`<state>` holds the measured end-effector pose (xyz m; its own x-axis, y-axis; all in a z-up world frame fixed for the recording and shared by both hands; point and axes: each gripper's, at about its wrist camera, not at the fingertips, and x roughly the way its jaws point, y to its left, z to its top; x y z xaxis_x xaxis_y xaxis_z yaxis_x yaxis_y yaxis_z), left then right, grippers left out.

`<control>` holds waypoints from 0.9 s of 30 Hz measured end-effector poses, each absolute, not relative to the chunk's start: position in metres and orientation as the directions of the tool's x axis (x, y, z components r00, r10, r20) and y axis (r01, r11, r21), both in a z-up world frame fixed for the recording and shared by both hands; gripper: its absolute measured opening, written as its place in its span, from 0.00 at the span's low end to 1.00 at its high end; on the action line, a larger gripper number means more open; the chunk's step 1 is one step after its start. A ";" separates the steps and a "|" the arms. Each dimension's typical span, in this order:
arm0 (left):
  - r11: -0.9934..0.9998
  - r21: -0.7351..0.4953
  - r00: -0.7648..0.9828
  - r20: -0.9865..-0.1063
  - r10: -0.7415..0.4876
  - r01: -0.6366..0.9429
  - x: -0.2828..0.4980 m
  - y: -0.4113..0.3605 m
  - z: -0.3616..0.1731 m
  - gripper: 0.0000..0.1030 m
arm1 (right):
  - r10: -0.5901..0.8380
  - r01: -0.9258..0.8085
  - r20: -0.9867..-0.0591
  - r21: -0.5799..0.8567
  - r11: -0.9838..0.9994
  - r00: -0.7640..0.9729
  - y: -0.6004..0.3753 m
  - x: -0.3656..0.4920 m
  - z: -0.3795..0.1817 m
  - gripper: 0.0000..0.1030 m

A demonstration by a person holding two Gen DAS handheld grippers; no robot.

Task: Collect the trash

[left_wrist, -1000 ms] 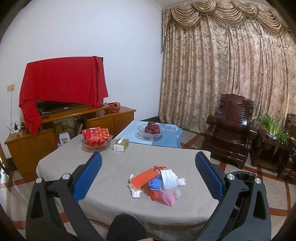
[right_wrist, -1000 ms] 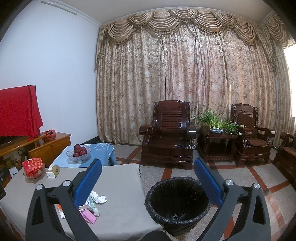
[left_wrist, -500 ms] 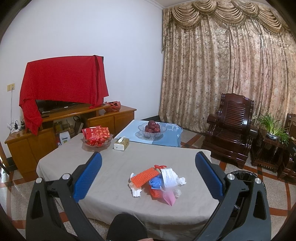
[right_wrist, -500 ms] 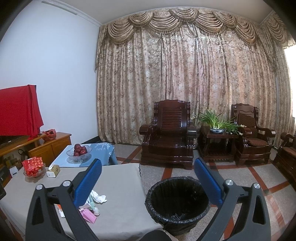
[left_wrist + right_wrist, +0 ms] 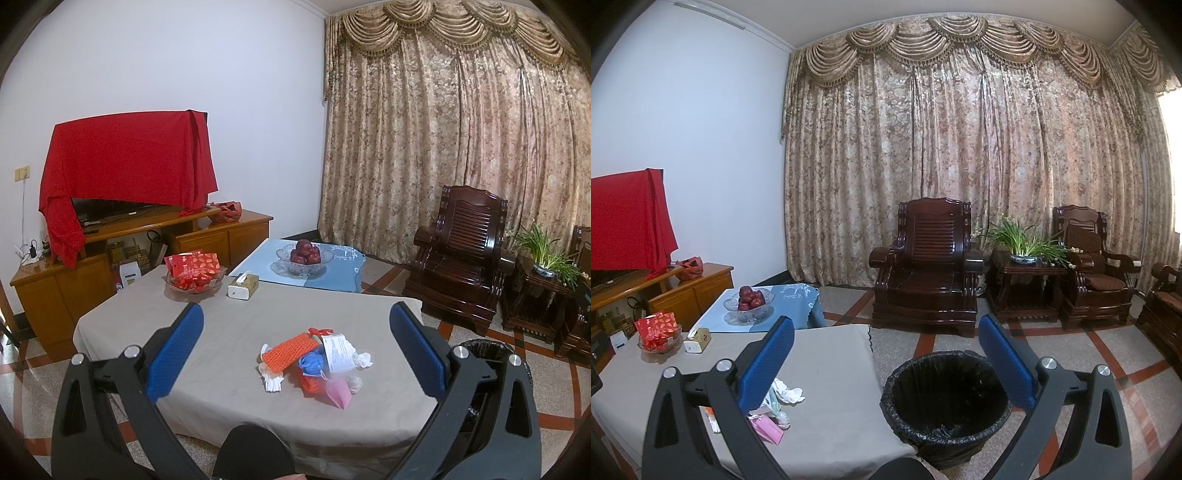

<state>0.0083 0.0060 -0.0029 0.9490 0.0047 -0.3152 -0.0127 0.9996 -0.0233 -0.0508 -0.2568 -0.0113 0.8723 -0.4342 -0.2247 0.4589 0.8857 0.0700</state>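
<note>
- Living room with patterned curtains [image 5: 960, 166] and dark wooden armchairs; we take the grey-clothed table [image 5: 229, 332] as our landmark.
- Trash pile [image 5: 314, 363] sits on the table near its front edge, toward the bin side: orange mesh sleeve [image 5: 290, 350], blue scrap, white label paper [image 5: 338, 352], pink paper piece [image 5: 338, 393], white crumpled tissue [image 5: 788, 391].
- Black-lined trash bin [image 5: 945, 402] stands on the floor just beside the table's front corner; its liner looks empty as far as we see.
- Risk, as we judge it: pile is loose and mixed, so one pinch may lift only part and drag the rest off the table edge onto the floor.
- Risk: thin flat paper on soft cloth — fingers may catch the tablecloth instead and pull it, shifting the tissue box [image 5: 242, 286] and the red-packet bowl [image 5: 194, 275] at the table's far side.
- Risk: light scraps may drop short of the bin if released early, since the bin rim is below table level.
- Left gripper [image 5: 295, 354] is spread wide, holds nothing, touches nothing; it hangs above the table's near edge with the pile framed between its blue pads [image 5: 175, 354].
- Right gripper [image 5: 884, 365] is also spread wide and empty, touching nothing, aimed past the table's corner over the bin.
- No trash collected yet, in our reading.
</note>
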 end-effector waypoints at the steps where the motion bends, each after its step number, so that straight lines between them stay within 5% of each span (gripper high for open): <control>1: 1.000 -0.023 0.949 -0.315 0.005 -0.013 0.009 0.006 -0.003 0.95 | -0.434 0.459 -0.225 0.070 0.886 0.872 -0.257 -0.051 -0.012 0.94; 27: 1.000 -0.021 0.948 -0.317 0.005 -0.013 0.010 0.006 -0.003 0.95 | -0.427 0.453 -0.231 0.072 0.889 0.874 -0.255 -0.050 -0.015 0.94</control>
